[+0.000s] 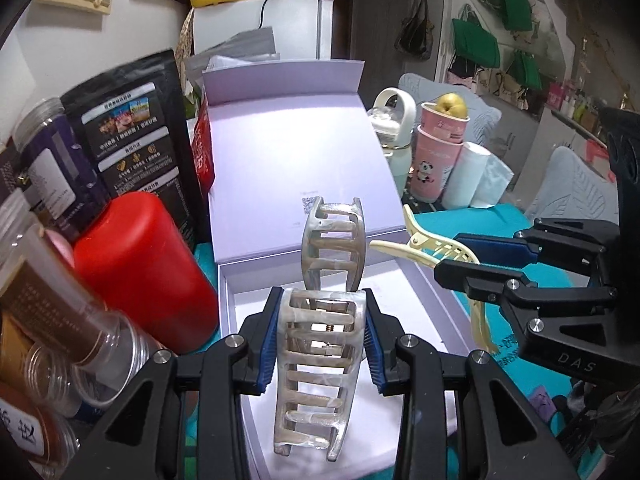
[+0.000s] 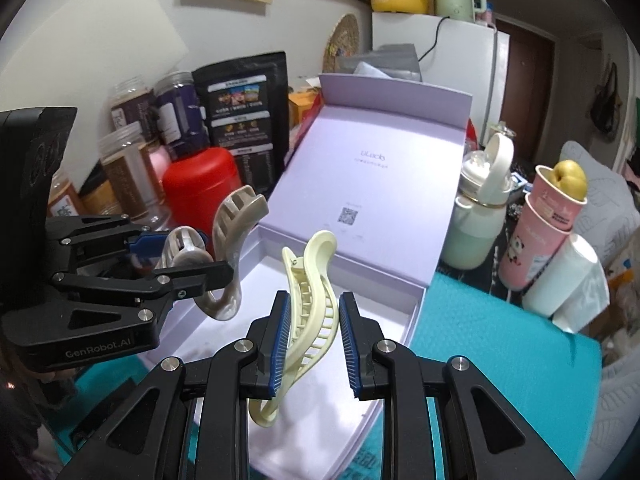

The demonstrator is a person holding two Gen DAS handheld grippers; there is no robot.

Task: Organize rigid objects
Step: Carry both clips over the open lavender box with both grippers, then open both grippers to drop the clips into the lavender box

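Cluttered teal-covered tabletop (image 2: pixel 500 344) in a small room, fridge and hung bags behind; an open lilac gift box (image 1: pixel 436 292) is taken as the landmark, lid propped up at its far side. Left gripper (image 1: pixel 320 344) is clamped on a marbled grey claw clip (image 1: pixel 320 360), held by its sides over the near part of the box tray, teeth pointing away. Right gripper (image 2: pixel 314 344) is closed on a pale yellow claw clip (image 2: pixel 308 300), carried above the tray's right half; in the right wrist view only the left pad is clearly seen touching, so contact on the other pad cannot be confirmed. A red canister (image 1: pixel 144 272) and clear jars (image 1: pixel 60 320) are crowded against the box's left wall; a pink cup (image 1: pixel 440 156) and paper roll (image 1: pixel 472 176) stand off its right side. Placement into the tray is judged to be next. Risks: both grippers are converging on one tray, so a collision between them is possible if both are lowered together; the yellow clip could twist or drop from a one-sided hold; the grey clip's spring could be squeezed open and its teeth snagged on the box wall; the canister could be knocked by the left tool.
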